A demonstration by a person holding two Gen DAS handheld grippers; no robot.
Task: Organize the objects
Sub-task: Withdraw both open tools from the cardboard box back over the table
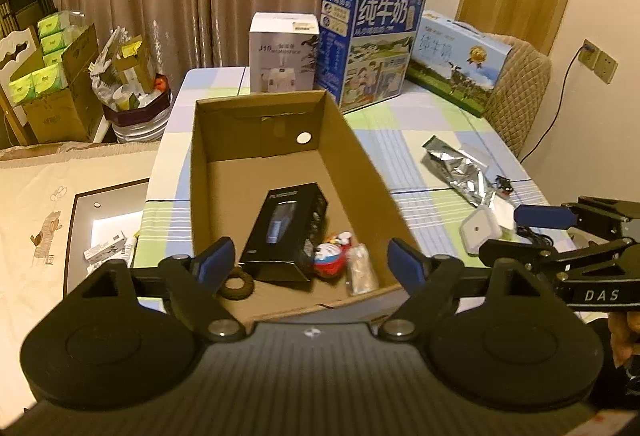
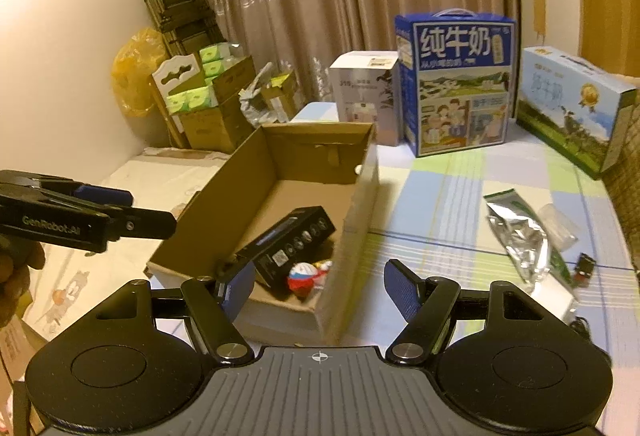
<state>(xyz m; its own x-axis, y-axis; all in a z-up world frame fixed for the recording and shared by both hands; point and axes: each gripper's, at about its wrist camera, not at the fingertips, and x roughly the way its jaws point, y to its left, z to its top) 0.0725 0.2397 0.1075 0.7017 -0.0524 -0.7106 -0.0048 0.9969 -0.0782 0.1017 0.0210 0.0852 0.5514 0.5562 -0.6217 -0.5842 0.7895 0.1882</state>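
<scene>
1. Both claws are standing spread and carrying nothing: the left gripper (image 1: pixel 310 260) is hanging over the near end of the cardboard box (image 1: pixel 362 172), and the right gripper (image 2: pixel 320 286) is hanging just outside that box's right-hand wall, over the checked tablecloth (image 2: pixel 440 204).
2. Items already lying inside the box: a black retail carton (image 1: pixel 282 232) with glossy faces, a dark ring (image 1: pixel 237 286), a small red, white and blue figure (image 1: pixel 334 256) and a pale wrapped bundle (image 1: pixel 362 270), all crowding the near end. The far half of the box floor is showing bare.
3. Items lying loose on the cloth to the right of the box: a crinkled silver foil pouch (image 2: pixel 524 244), a small dark red-and-black object (image 2: pixel 585 264) beside it, and a white rounded-corner case (image 1: pixel 480 230) nearer the person.
4. Deciding relation, as a judgement: the loose items are lying to the right of both claws, well apart from the box, so the right gripper is sitting nearer to them. The pouch's long axis is running diagonally away from the claw, so the jaws would be closing best across its narrow width.
5. Handling, as a judgement: the foil looks thin and likely to crumple; the white case looks hard and smooth.
</scene>
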